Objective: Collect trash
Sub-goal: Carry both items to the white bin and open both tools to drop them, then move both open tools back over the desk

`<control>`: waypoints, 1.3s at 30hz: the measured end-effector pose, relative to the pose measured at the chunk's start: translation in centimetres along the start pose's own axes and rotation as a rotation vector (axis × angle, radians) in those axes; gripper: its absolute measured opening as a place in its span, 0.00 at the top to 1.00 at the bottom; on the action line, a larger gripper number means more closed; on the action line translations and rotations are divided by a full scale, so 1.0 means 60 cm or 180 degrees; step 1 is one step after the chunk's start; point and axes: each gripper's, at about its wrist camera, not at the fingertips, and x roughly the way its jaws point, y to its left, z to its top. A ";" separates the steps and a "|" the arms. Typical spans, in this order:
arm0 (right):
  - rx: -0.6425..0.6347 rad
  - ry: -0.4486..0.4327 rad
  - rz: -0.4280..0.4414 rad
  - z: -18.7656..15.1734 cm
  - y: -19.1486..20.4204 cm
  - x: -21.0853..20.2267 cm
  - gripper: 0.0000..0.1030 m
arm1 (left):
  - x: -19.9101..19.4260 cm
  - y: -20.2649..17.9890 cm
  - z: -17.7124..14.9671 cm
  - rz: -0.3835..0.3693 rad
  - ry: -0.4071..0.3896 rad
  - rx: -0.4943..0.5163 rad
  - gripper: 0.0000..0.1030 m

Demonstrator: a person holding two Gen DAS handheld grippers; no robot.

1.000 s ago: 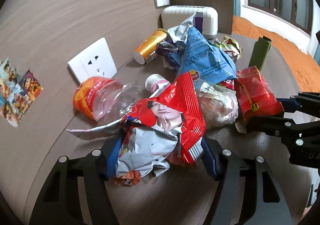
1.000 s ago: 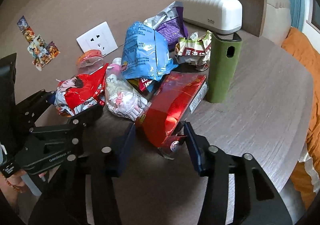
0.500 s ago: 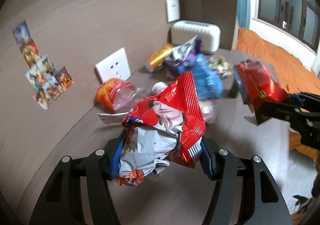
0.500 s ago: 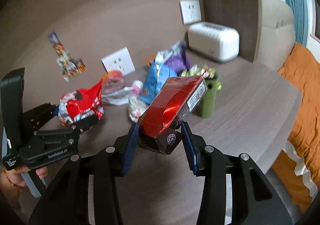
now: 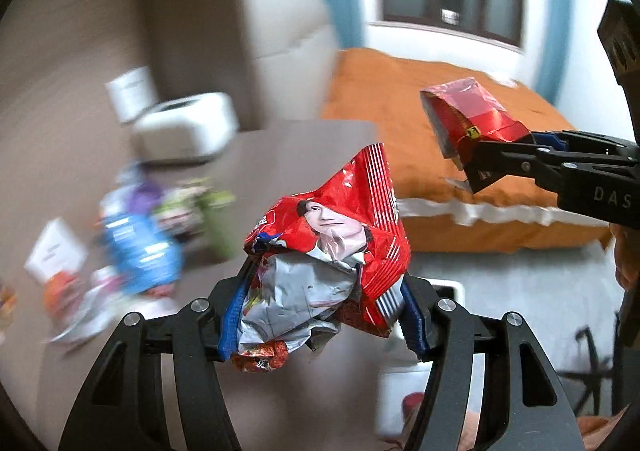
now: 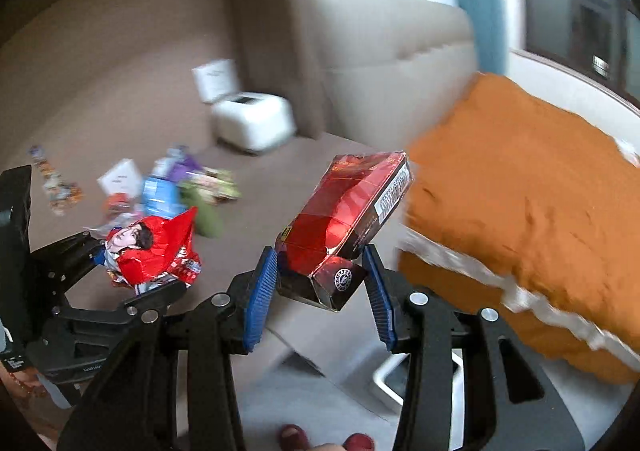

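Note:
My left gripper (image 5: 320, 315) is shut on a crumpled red snack bag (image 5: 332, 243) with a face printed on it, held in the air beyond the table edge. It also shows in the right wrist view (image 6: 156, 251). My right gripper (image 6: 320, 291) is shut on a shiny red carton (image 6: 348, 219), also lifted off the table; the carton shows in the left wrist view (image 5: 468, 119) at the upper right. The rest of the trash pile (image 5: 136, 235) lies blurred on the brown table (image 5: 288, 147) behind, with a blue bag (image 6: 160, 195) in it.
A white box-shaped appliance (image 6: 252, 123) stands at the back of the table by the wall. An orange bed (image 6: 520, 203) lies to the right. A white bin rim (image 6: 384, 379) shows on the grey floor below the grippers.
Both grippers have lifted their trash off the table and swung right, away from the pile, toward the bed and floor. The view is now motion-blurred.

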 end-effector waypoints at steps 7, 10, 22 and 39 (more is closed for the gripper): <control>0.0236 0.0388 -0.0421 -0.087 -0.140 0.016 0.56 | 0.146 -0.161 0.017 -0.0512 0.0328 0.0287 0.40; 0.0237 0.0617 -0.0408 -0.133 -0.199 0.055 0.56 | 0.224 -0.224 0.002 -0.0617 0.0524 0.0416 0.40; -0.0165 0.1515 -0.0072 -0.401 -0.399 0.352 0.56 | 0.630 -0.371 -0.187 -0.0566 0.1366 0.0628 0.40; -0.0586 0.1835 0.0101 -0.579 -0.463 0.520 0.04 | 0.828 -0.413 -0.350 -0.0443 0.1579 0.0942 0.05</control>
